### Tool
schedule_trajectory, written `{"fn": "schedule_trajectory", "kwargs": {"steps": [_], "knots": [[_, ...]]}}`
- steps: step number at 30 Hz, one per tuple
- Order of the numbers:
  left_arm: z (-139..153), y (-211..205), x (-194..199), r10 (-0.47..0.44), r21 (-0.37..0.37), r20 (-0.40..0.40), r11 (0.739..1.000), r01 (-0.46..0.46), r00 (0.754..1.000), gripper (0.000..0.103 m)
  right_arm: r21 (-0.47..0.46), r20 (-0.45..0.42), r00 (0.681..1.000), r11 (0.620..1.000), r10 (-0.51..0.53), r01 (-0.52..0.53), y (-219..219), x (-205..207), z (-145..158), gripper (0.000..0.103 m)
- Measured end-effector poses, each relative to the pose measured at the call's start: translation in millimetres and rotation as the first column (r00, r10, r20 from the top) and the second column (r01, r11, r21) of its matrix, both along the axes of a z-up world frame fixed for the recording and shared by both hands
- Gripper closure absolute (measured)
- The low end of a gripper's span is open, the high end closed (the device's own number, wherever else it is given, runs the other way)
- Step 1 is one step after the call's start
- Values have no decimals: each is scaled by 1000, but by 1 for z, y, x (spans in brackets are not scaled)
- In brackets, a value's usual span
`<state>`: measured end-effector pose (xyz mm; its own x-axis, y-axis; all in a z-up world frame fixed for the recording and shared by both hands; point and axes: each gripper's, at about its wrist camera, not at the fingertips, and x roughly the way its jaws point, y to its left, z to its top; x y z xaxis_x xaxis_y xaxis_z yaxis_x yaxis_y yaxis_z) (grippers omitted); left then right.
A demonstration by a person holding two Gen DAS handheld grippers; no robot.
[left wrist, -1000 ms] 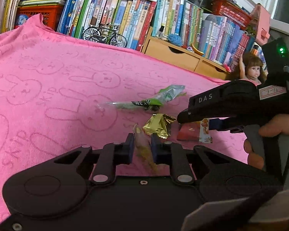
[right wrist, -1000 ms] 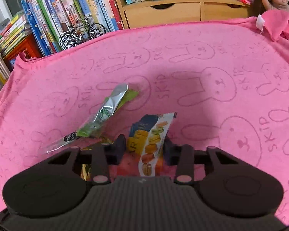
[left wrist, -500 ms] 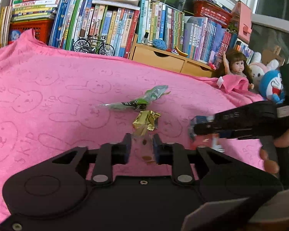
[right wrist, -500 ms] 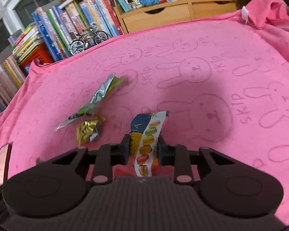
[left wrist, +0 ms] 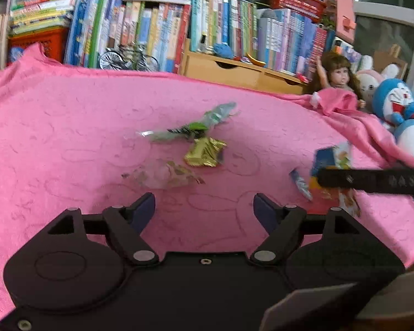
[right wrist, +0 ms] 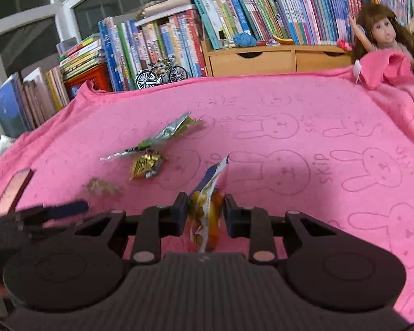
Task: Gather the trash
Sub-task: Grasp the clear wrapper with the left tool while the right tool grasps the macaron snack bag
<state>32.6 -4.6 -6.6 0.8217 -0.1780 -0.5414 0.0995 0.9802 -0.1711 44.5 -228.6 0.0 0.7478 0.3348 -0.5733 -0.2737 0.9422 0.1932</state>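
Your left gripper (left wrist: 204, 207) has just opened wide, clear wrapper (left wrist: 162, 175) dropped mid-frame beside gold foil (left wrist: 205, 153), piling trash together. Right gripper (right wrist: 204, 215) clamps macaron packet (right wrist: 208, 193), lower centre, carrying it off.

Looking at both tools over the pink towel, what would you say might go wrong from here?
1. The right tool pinches the blue-and-orange snack wrapper by a crumpled part only; it may slip out.
2. The left tool has just been opening; the clear crinkled wrapper lies loose beyond its fingers, so it stays uncollected.
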Motion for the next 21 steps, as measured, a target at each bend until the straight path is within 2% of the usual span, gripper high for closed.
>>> {"fn": "schedule_trajectory", "kwargs": {"steps": [3, 6, 8, 9, 11, 14, 17, 21], "knots": [[4, -1, 1, 54, 25, 61, 998, -55, 997, 16, -24, 16, 1000, 1000, 1, 0, 1, -4, -2, 67], [5, -1, 8, 114, 52, 94, 992, -119, 989, 12, -27, 26, 1000, 1000, 0, 1, 1, -6, -5, 67], [2, -1, 19, 146, 69, 81, 986, -152, 986, 11, -28, 31, 1000, 1000, 0, 1, 1, -6, -7, 48], [0, -1, 23, 160, 74, 71, 983, -166, 984, 10, -21, 33, 999, 1000, 0, 1, 1, -6, -9, 44], [-4, 1, 33, 178, 70, 44, 981, -181, 983, 10, -16, 37, 999, 1000, -8, 9, 0, -7, -13, 28], [-9, 5, 46, 189, 40, -8, 981, -189, 982, 11, -33, 50, 998, 999, -23, 25, 1, -6, -17, 20], [-10, 9, 49, 179, 22, -9, 984, -179, 984, 17, -71, 61, 997, 996, -40, 45, 5, -3, -20, 14], [-11, 7, 46, 141, 37, 3, 989, -141, 990, 45, -106, 48, 997, 992, -66, 71, 9, 4, -27, 14]]}}
